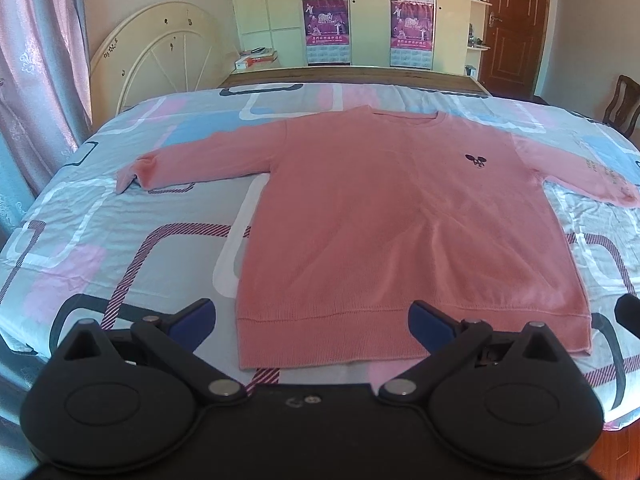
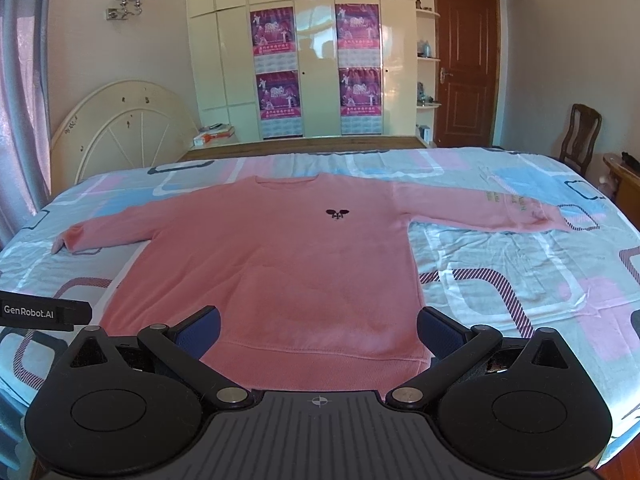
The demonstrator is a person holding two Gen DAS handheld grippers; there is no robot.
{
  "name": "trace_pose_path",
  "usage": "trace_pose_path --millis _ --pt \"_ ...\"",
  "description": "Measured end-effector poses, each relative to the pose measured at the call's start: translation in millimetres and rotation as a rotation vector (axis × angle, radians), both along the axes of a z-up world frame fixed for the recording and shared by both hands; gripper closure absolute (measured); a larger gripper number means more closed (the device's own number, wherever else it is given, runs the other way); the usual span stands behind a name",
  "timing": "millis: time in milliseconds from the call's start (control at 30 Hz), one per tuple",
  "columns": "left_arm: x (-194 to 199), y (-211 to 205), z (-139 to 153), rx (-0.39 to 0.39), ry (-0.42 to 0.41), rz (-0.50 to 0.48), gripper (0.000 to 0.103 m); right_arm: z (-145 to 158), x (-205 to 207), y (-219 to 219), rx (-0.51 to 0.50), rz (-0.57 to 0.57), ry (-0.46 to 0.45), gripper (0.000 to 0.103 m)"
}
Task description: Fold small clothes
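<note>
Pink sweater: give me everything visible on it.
The pink sweater looks like a fine knit, with long sleeves, a round neck, a ribbed hem and a small dark mouse-head emblem on the chest. It lies flat, front up, sleeves spread, hem toward the cameras, on the patterned bedsheet. One sleeve carries faint lettering. Neither gripper is touching it.

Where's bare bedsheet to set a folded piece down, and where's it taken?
Free: sheet beside the pink sweater body, under the spread sleeve out to the bed edge; likewise below the other sleeve; also a strip past the collar toward the bed's far edge. Taken: the bed's middle, covered by the sweater from hem to collar.
</note>
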State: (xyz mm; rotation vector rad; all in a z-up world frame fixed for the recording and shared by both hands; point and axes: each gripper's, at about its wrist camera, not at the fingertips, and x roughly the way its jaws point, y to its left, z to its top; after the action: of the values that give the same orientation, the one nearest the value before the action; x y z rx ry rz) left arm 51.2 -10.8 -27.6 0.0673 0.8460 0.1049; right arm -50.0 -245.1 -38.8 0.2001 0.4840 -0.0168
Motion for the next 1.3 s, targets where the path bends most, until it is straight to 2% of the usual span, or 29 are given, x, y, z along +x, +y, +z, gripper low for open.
trace_pose_path --millis 400,533,733,967,1133,1300 --pt "51.3 10.7 -10.3 -0.021 -0.010 -0.012 0.001 -7.6 48.3 -8.4 0.004 -0.039 0.030 0.000" --pt "81.3 17.1 -17.1 -0.039 0.010 -0.048 0.001 -8.5 71.8 -12.4 0.011 -0.063 0.035 0.000" --pt "129.0 22.2 -24.8 -0.011 0.021 -0.096 0.001 -9.0 112.3 -17.8 0.040 -0.107 0.038 0.000" --pt "182.3 30.1 -29.5 -0.032 0.033 -0.126 0.001 -5.4 160.5 -17.9 0.047 -0.165 0.047 0.000" --pt "214.1 23.8 -33.0 -0.022 0.038 -0.147 0.001 -14.3 192.2 -24.8 0.069 -0.197 0.068 0.000" --pt "245.7 5.2 -44.8 -0.027 0.078 -0.144 0.001 -25.4 216.2 -45.4 0.056 -0.223 0.099 0.000"
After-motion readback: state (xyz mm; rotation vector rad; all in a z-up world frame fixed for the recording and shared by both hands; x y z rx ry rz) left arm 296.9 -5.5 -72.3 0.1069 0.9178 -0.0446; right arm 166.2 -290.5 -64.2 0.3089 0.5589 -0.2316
